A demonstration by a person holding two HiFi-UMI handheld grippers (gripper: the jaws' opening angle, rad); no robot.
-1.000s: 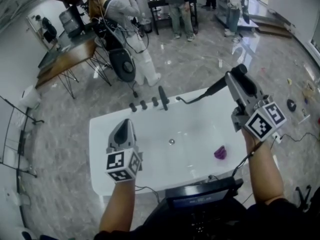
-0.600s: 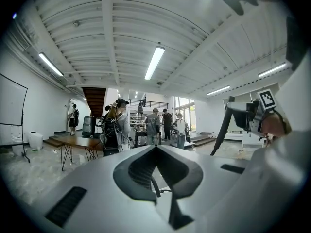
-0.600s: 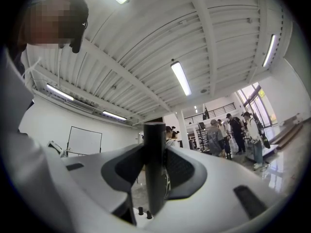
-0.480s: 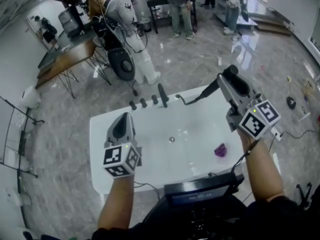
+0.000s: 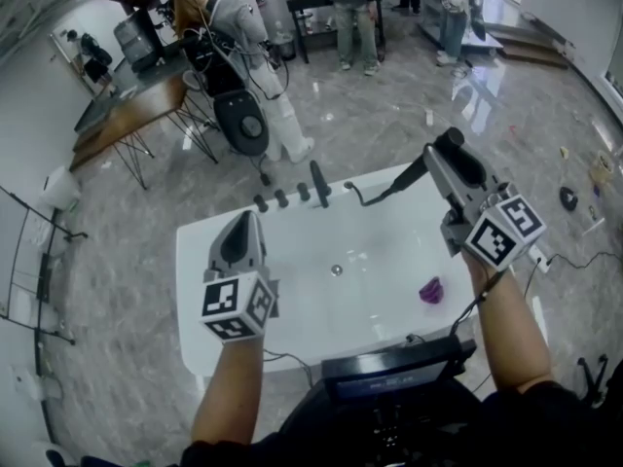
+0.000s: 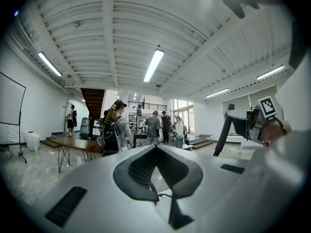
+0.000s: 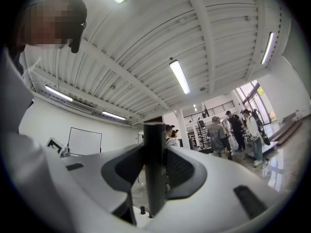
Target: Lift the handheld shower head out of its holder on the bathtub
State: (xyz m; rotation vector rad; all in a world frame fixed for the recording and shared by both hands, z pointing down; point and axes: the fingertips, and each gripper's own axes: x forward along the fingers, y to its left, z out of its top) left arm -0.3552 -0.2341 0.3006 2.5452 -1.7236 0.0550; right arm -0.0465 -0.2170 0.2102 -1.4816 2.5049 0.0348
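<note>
The black handheld shower head [image 5: 413, 174] is up in the air over the far right corner of the white bathtub [image 5: 195, 261]. My right gripper [image 5: 443, 150] is shut on its handle. Its hose [image 5: 365, 197] trails down to the tub's far rim. In the right gripper view the black handle [image 7: 155, 188] stands upright between the jaws of the right gripper [image 7: 155, 152]. My left gripper [image 5: 242, 222] hovers over the tub's left side. It is shut and holds nothing, and in the left gripper view [image 6: 156, 147] it points level across the room.
Black taps [image 5: 282, 199] and a tall black spout [image 5: 317, 183] stand on the tub's far rim. A purple object [image 5: 430, 290] lies in the basin near the drain [image 5: 336, 270]. Several people, a wooden table [image 5: 131, 115] and a chair stand beyond the tub.
My left gripper has risen slightly. The right gripper keeps its hold on the shower head and stays almost in place.
</note>
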